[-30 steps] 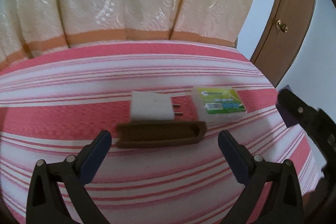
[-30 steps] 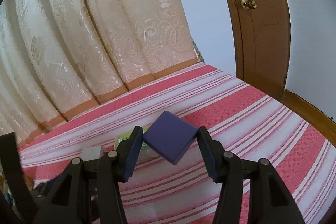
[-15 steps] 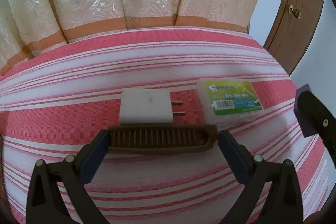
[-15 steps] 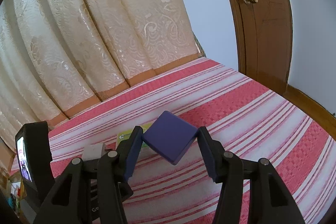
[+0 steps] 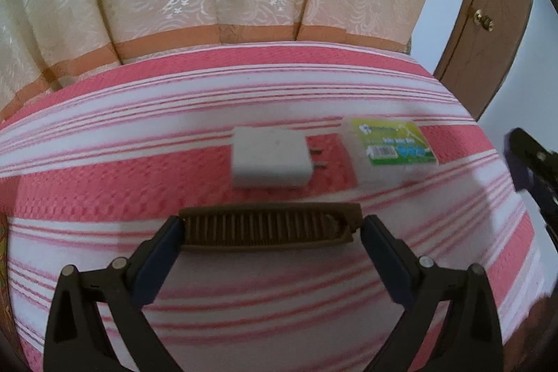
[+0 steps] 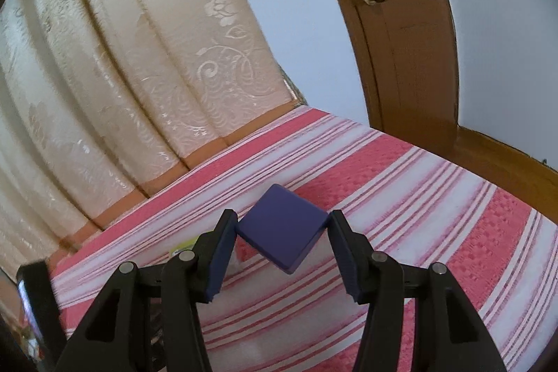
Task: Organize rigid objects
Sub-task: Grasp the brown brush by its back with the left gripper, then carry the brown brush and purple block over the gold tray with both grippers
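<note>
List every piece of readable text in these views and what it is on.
None can be read.
Box, green label: printed lines and a barcode, too blurred.
Charger, comb, purple block: no text visible.
Screen at the right view's edge: too small.

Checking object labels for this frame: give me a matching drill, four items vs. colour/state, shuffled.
Column A:
1. comb
2. charger plug
3. labelled box
4. square block

Column B:
a. purple, clamped corner to corner in the right gripper
b. white, lying on the striped cloth, prongs pointing at the box
c. brown, lengthwise between the jaws of the left gripper
d. clear with a green and yellow label, lying on the cloth

Pairs: 1-c, 2-b, 3-d, 4-a
</note>
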Demonstrator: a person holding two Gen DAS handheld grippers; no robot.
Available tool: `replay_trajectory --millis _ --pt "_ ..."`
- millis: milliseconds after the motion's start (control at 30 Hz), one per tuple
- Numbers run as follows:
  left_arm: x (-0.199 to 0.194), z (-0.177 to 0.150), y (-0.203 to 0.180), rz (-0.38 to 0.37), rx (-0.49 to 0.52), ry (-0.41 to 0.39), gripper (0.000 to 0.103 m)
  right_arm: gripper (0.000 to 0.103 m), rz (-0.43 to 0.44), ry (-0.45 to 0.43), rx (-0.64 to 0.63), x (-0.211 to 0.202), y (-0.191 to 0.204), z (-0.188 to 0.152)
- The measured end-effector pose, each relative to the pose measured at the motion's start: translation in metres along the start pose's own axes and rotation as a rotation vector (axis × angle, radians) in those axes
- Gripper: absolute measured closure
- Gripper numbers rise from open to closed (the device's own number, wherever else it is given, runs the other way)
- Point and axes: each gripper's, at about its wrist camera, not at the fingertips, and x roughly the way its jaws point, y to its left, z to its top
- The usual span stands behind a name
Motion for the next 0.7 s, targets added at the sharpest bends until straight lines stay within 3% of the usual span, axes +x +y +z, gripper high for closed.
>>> replay_trajectory --millis 67,333,533,700 --pt "-0.012 -0.008 0.010 -0.039 0.001 -0.023 0.002 0.047 0.000 0.009 -0.001 0.001 0.000 -0.001" --pt "-0.043 -0.022 0.034 -0.082 0.002 -0.117 0.002 0.047 -0.005 -0.014 -0.045 -0.002 0.008 -0.004" --pt "-0.066 -0.028 0.043 -0.060 0.001 -0.212 0.002 0.047 -0.017 -0.026 -0.090 0.000 0.015 -0.007" --pt "-0.082 -0.032 0.049 0.007 0.028 -0.276 0.002 0.047 -0.017 -0.060 -0.141 -0.005 0.026 -0.012"
